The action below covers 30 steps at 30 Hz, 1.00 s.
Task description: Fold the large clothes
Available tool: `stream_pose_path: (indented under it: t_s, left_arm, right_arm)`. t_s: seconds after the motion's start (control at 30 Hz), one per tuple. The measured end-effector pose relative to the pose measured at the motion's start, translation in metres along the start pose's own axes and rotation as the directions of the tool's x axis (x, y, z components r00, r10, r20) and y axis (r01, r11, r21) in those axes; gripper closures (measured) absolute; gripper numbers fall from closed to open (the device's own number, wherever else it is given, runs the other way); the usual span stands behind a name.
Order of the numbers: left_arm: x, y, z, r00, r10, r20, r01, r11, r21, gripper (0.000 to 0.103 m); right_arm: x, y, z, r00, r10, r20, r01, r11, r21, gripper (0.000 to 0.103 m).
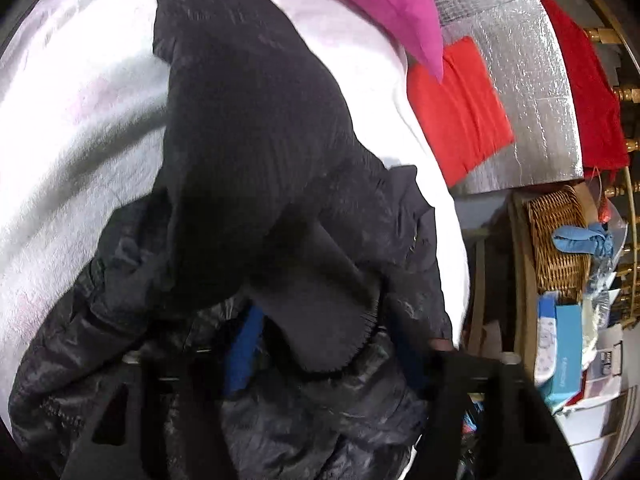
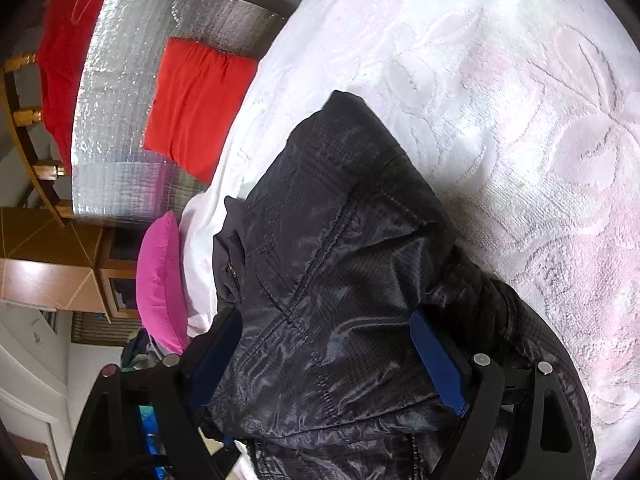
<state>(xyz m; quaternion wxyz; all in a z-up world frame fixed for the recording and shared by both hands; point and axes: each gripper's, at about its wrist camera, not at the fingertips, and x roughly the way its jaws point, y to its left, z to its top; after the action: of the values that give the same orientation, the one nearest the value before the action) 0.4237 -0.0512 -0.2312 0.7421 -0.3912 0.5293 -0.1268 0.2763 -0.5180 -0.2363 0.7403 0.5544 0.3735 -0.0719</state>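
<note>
A large black shiny jacket (image 1: 248, 152) with a dark ribbed lining lies bunched on a white patterned bedspread (image 1: 80, 120). In the left wrist view it drapes over my left gripper (image 1: 320, 344); one blue pad (image 1: 244, 348) shows, the other finger is hidden under fabric. In the right wrist view the jacket (image 2: 340, 240) fills the gap of my right gripper (image 2: 324, 348), whose blue pads (image 2: 436, 360) stand wide apart around the bunched cloth on the bedspread (image 2: 520, 120).
A pink pillow (image 1: 384, 4) and a red cushion (image 1: 456, 108) lie at the bed's edge on a silver foil mat (image 1: 532, 80). A red cloth (image 1: 596, 96) hangs on a wooden rail. A wicker basket (image 1: 560, 240) and boxes (image 1: 564, 348) stand beside the bed.
</note>
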Motion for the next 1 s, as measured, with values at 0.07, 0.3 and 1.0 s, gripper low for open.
stream_pose_path:
  t_s: [0.07,0.3,1.0]
  left_arm:
    - [-0.002,-0.005,0.000,1.000,0.017,0.021,-0.017,1.000,0.021,0.073]
    - [-0.009,-0.029,-0.007,0.978,0.157,0.136,-0.185,0.956,0.228,0.082]
    - [-0.123,0.013,0.051,0.970,0.162,0.180,-0.194,0.965,0.177,0.032]
  right_arm:
    - [-0.001,0.006,-0.002,1.000,-0.007,0.011,0.007,1.000,-0.028,0.024]
    - [-0.008,0.044,-0.019,0.991,-0.086,0.102,0.109,0.964,-0.244,0.052]
    - [-0.019,0.096,-0.059,0.980,0.070,0.186,0.022,0.890,-0.455,0.025]
